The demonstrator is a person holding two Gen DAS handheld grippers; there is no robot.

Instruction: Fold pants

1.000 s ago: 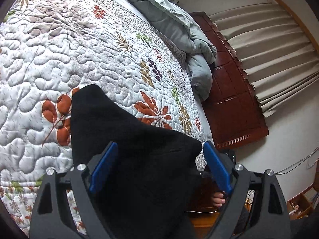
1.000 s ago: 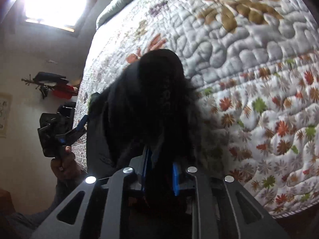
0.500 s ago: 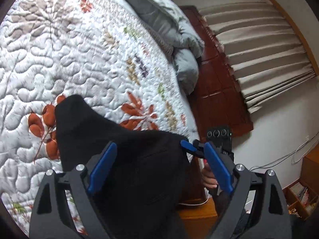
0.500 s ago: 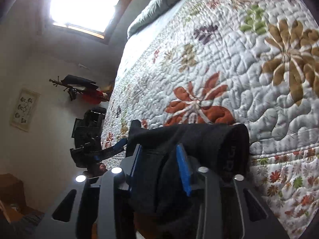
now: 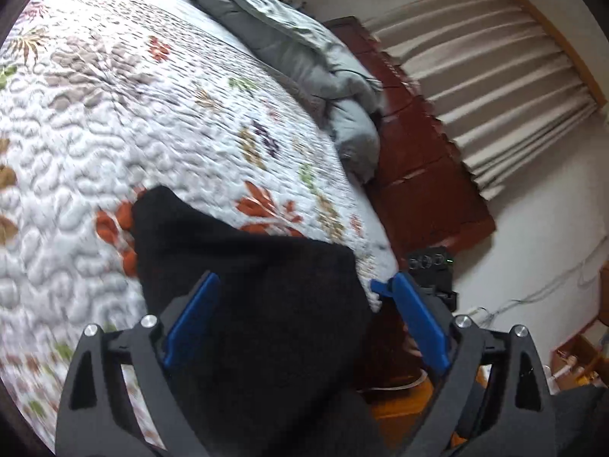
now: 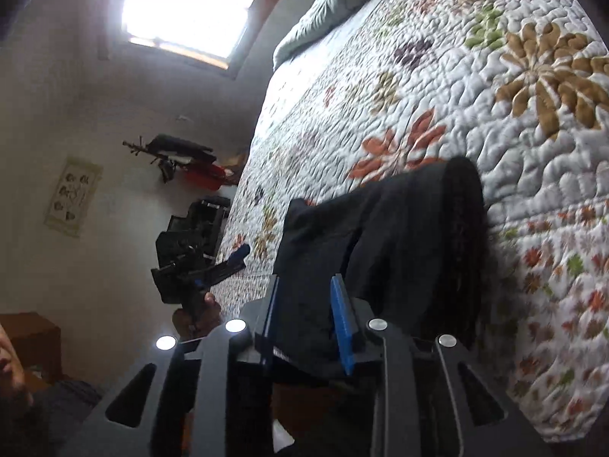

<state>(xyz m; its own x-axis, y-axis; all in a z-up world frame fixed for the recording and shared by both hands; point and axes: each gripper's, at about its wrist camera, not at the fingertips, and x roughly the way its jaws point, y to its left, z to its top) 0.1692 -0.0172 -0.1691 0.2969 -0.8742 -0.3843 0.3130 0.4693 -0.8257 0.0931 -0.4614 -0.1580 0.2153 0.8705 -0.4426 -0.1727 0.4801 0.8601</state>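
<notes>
Left wrist view: black pants [image 5: 259, 304] lie on the bed [image 5: 114, 133] between the left hand-held gripper [image 5: 304, 316], its jaws opening wide; the right hand-held gripper [image 6: 304, 320], jaws opening, seemingly grips their fabric.

No words, brand names or numbers can be read anywhere. A poster [image 6: 72, 195] on the wall shows rows of small dark figures, too blurred to tell whether any lettering goes with them. The black pants [image 6: 384, 243] at the bed's edge carry no label that can be made out.
</notes>
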